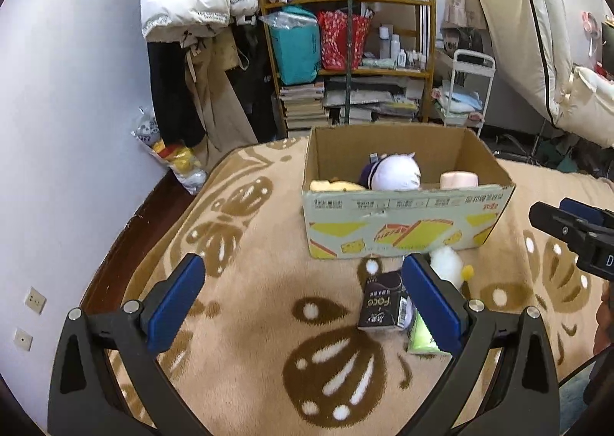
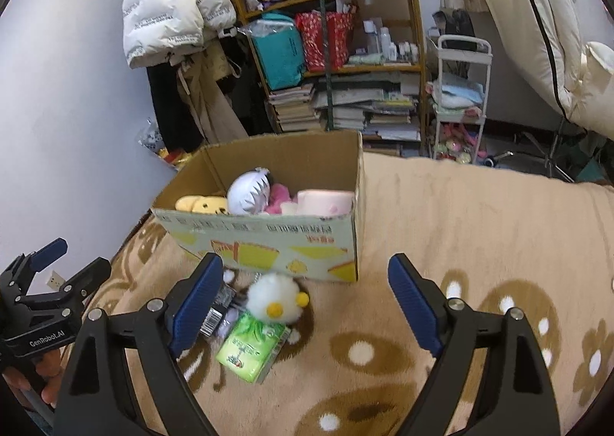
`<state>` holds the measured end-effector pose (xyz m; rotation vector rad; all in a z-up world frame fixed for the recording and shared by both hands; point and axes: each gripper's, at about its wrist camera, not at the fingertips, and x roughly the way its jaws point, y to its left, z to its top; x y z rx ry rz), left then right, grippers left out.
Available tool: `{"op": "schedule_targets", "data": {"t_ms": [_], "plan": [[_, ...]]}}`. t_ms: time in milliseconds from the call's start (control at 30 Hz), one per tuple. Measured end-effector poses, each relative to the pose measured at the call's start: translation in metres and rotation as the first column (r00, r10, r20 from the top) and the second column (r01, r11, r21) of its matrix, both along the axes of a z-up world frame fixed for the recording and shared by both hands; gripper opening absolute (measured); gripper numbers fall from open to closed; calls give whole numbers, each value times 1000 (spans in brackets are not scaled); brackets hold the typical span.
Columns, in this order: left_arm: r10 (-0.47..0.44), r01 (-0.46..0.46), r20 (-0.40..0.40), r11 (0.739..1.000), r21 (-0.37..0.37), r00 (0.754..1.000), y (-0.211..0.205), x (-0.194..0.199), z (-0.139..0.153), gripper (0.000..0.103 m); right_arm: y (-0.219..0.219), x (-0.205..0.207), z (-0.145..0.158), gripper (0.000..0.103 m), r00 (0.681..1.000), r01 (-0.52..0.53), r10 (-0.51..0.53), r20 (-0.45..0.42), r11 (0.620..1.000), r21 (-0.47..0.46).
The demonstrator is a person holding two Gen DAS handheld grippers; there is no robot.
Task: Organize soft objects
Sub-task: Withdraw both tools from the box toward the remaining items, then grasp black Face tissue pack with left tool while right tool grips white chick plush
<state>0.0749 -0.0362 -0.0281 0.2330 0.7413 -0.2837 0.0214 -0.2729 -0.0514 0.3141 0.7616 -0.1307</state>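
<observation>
While both claws stand apart and empty, the fluffy white plush chick [image 2: 273, 301] lies lower centre, nearer the right claw [image 2: 305, 305] than the left claw [image 1: 303, 301].

- The blanket [image 2: 479, 213] was tan with brown flower and leaf shapes dotted white.
- The cardboard box [image 2: 268, 248] was plain brown inside, pale green with yellow shapes outside.
- The fluffy toy [image 2: 268, 296] between the right tongs' [image 2: 305, 303] blue pads [image 2: 412, 305] was white with yellow bits.
- The tissue pack [image 2: 251, 347] was bright green.
- The black pack [image 1: 382, 305] beside the left tongs [image 1: 303, 300] bore white lettering.
</observation>
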Motion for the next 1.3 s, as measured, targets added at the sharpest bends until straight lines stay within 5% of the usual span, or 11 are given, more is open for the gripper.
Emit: {"op": "schedule_targets", "data": {"t_ms": [1300], "plan": [[-68,85,-210,994,75,975,-49,39,-69,101,-8,49,-55,103,992,20,-5,-123,992,122]]}}
